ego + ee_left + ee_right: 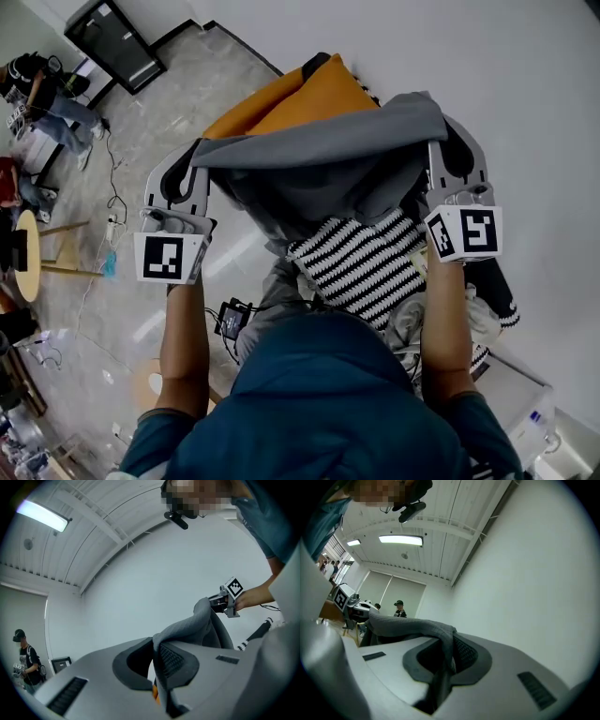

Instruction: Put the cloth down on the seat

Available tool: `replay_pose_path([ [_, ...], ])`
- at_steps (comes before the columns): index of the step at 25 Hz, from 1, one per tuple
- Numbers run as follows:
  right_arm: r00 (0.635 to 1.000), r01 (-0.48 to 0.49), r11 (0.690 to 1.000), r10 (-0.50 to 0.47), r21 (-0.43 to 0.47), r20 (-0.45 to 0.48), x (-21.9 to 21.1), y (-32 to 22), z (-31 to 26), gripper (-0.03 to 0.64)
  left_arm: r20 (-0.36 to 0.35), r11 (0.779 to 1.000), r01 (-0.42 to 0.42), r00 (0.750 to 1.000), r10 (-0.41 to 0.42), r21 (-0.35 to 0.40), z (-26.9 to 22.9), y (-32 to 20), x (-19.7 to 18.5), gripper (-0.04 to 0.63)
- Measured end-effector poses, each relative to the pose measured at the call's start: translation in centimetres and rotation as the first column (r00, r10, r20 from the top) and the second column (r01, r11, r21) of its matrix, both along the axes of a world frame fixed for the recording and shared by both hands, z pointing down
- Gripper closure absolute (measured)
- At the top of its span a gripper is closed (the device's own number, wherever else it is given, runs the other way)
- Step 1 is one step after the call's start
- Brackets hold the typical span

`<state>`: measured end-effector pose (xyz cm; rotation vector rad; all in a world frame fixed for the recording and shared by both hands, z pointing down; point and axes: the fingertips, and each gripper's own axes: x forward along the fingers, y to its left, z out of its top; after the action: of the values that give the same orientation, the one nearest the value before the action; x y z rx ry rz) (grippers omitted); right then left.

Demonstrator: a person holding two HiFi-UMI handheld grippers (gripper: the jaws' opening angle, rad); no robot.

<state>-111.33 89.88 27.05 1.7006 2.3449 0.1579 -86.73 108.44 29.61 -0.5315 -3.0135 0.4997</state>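
L gripper (190, 159): jaws fully closed, pinching the L top corner of the grey cloth (328, 155). Fabric fold sits right betw the pads in the left gripper view, no gap.

Cloth is airborne, stretched as a band betw both grippers, rest drooping below. It hangs over the near edge of the orange padded seat (309, 94), not touching it afaict. Seat's far part shows above the cloth, near part is hidden behind it.

Below the cloth, nearer the person: black/white striped knit (366, 267) on a pile of other fabric, prob not part of this job.

R gripper (450, 141): jaws nearly closed, clamped on the R top corner, cloth bunched betw the pads in the right gripper view. Both grippers point roughly level.

Step in hand imo: carry over + lower onto seat. To do it well:
- no release until fabric rests on the seat
- move both hands fwd together so the band is taut and level
- get the hanging hem past the seat's near edge first, then lower
- let go both sides at once

Risk: hem snagging the striped pile and dragging it along.
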Motion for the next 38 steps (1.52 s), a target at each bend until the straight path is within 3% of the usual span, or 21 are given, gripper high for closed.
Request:
replay_pose_path([
  [11,0.984,-0.118,0.984,0.134,0.135,-0.117,-11.4,11.1,10.6,0.586,-0.079,0.985,-0.102,0.99,0.113,0.138,10.2,14.8,-14.0,0.588],
  [20,0.952,-0.211,0.953,0.251,0.217,-0.176,-18.7,15.9,20.5,0.586,-0.141,0.963,-0.134,0.975,0.17,0.233,20.9,21.4,-23.7,0.588],
  [28,0.922,-0.236,0.922,0.312,0.305,-0.23,-23.1,19.2,27.9,0.586,-0.203,0.934,-0.126,0.958,0.202,0.333,28.9,25.5,-28.4,0.588],
  [38,0.873,-0.199,0.891,0.351,0.409,-0.339,-26.5,22.2,37.3,0.586,-0.275,0.896,-0.091,0.934,0.228,0.435,37.0,28.5,-31.9,0.588],
])
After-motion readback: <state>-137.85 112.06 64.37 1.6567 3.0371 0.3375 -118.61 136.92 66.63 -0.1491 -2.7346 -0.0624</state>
